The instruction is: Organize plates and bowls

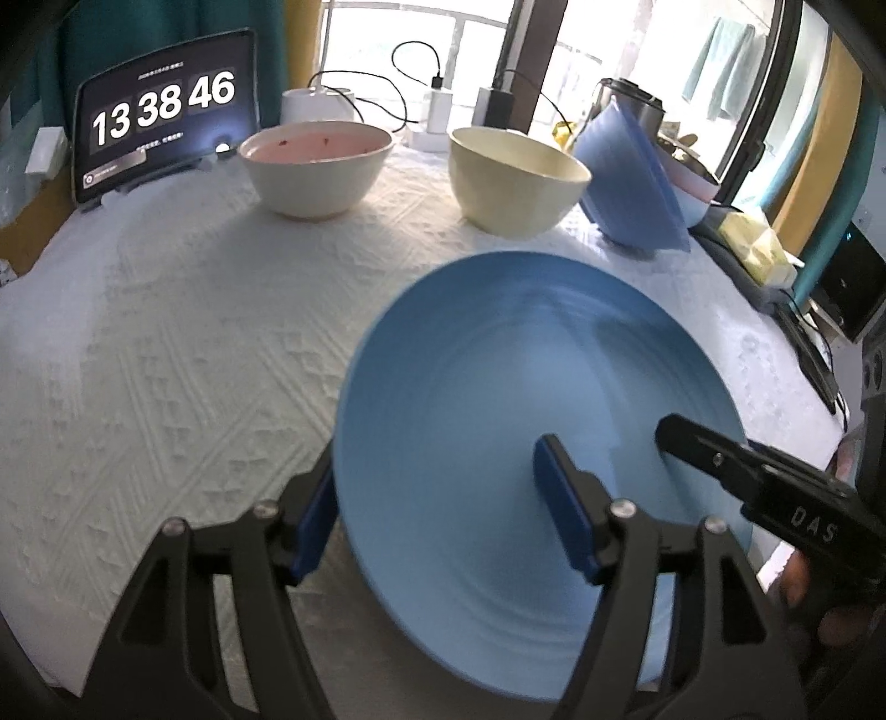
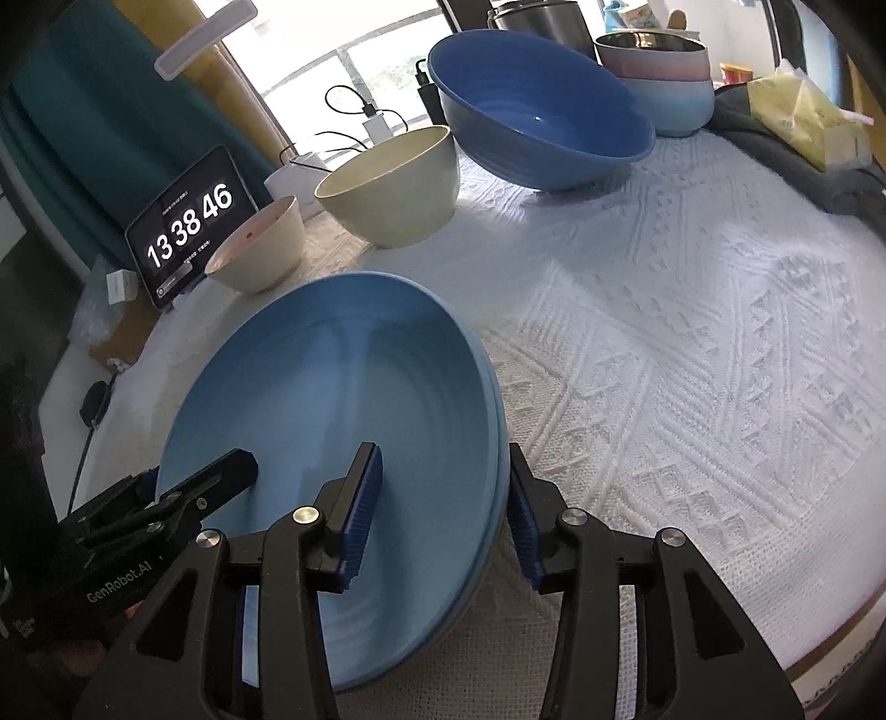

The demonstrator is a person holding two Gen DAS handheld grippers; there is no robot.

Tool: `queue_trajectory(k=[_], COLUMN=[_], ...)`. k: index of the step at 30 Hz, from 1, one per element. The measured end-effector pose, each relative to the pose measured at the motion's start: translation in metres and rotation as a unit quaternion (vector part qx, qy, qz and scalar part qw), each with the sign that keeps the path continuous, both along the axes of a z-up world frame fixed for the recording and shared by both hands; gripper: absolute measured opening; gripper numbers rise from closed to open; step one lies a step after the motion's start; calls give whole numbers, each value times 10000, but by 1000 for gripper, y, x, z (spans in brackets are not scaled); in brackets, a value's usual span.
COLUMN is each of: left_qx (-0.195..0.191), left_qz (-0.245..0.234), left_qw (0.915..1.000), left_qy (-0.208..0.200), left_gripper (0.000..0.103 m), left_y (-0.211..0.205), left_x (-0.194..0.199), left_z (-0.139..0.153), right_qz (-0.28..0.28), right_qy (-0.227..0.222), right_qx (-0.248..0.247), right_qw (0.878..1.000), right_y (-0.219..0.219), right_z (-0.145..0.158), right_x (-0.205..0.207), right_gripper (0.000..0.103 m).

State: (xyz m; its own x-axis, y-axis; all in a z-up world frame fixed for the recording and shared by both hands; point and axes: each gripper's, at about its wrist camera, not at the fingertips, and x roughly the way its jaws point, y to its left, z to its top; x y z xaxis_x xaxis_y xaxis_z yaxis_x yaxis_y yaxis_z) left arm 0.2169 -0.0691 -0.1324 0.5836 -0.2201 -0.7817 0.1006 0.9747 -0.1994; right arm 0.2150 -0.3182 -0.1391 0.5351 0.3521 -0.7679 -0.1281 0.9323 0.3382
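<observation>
A light blue plate (image 1: 498,399) lies on the white tablecloth near the front edge; in the right wrist view (image 2: 343,399) it rests on a second plate of the same colour. My left gripper (image 1: 437,509) is open and straddles the plate's left rim, one finger inside, one outside. My right gripper (image 2: 443,515) is open and straddles the right rim the same way. At the back stand a white bowl with a pink inside (image 1: 315,166), a cream bowl (image 1: 515,177) and a tilted dark blue bowl (image 2: 537,111).
A tablet clock (image 1: 160,138) stands at the back left. Chargers and cables (image 1: 437,111) lie behind the bowls. Stacked pastel bowls (image 2: 659,72), a steel pot (image 2: 542,22) and a yellow tissue pack (image 2: 803,116) sit at the back right. The white tablecloth (image 2: 692,332) spreads to the right.
</observation>
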Motion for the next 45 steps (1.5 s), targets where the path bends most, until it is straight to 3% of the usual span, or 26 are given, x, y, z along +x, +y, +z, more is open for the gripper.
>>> queue_trajectory(k=[5, 20, 45], left_qx=[-77, -201, -286], left_qz=[11, 80, 660], left_qw=[10000, 9996, 9969], left_qy=[14, -153, -329], left_gripper=[61, 60, 60], left_y=[5, 22, 98], left_x=[-1, -6, 11], left_z=[1, 9, 19], right_qz=[-74, -102, 379], right_qy=[14, -152, -305], right_qx=[-68, -283, -339], right_qw=[9999, 9994, 9982], right_y=[2, 16, 94], right_z=[1, 15, 30], right_x=[0, 3, 34], right_gripper=[46, 46, 46])
